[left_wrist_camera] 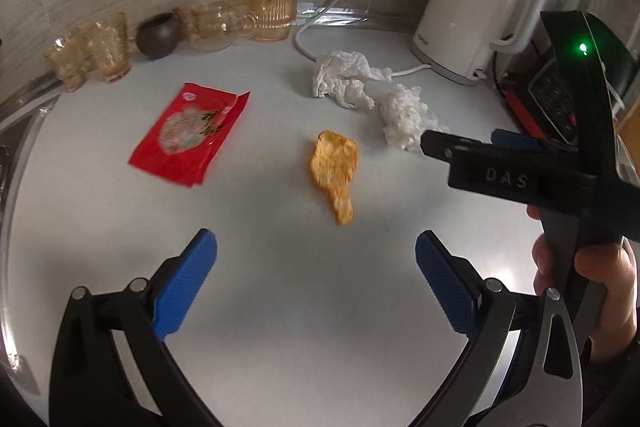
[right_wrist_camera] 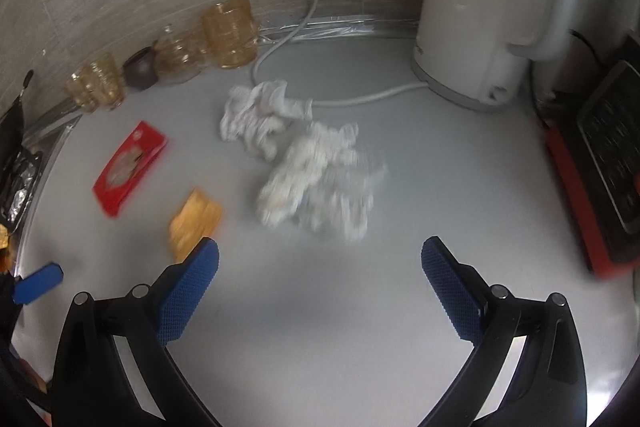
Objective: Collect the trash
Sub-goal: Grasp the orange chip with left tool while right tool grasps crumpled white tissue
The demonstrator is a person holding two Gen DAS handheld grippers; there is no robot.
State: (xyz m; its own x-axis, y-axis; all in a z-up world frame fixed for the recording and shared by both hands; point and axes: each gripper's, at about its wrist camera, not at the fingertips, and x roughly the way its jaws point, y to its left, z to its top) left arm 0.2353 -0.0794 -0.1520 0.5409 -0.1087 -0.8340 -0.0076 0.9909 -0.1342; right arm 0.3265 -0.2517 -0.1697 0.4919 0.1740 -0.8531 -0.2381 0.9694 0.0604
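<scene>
— So which step is in hand?

— The approach, it seems. Nothing is held yet. The left gripper [left_wrist_camera: 316, 283] is seen at the bottom of its frame with fingers spread wide and nothing between them; the right gripper [right_wrist_camera: 320, 287] is shown the same way in its own view, apart and empty.

— And where is the trash?

— Four pieces are scattered on the grey counter [left_wrist_camera: 280, 307]. In the left view the chip [left_wrist_camera: 335, 173] lies at centre, just above the gap between the left fingers; the red wrapper [left_wrist_camera: 190, 137] is at centre left. A tissue [left_wrist_camera: 342, 79] lies right of centre, above, and a second wad [left_wrist_camera: 402, 119] is just below and right of it, near the right gripper's tip. In the right view the second wad [right_wrist_camera: 320, 183], blurred, sits straight ahead of the open fingers.

— What is called for next?

— Probably each gripper is to be lowered over its nearest piece, chip for the left and wad for the right, and closed. The chip is thin and flat, so a low, gentle pinch is likely needed.

— Any containers?

— No bin is visible. Amber glasses [left_wrist_camera: 272, 9] and a dark pot [left_wrist_camera: 157, 35] are lined along the wall at upper left; nothing can be made out inside them. A kettle [left_wrist_camera: 472, 7] stands at upper right, its contents hidden.
</scene>
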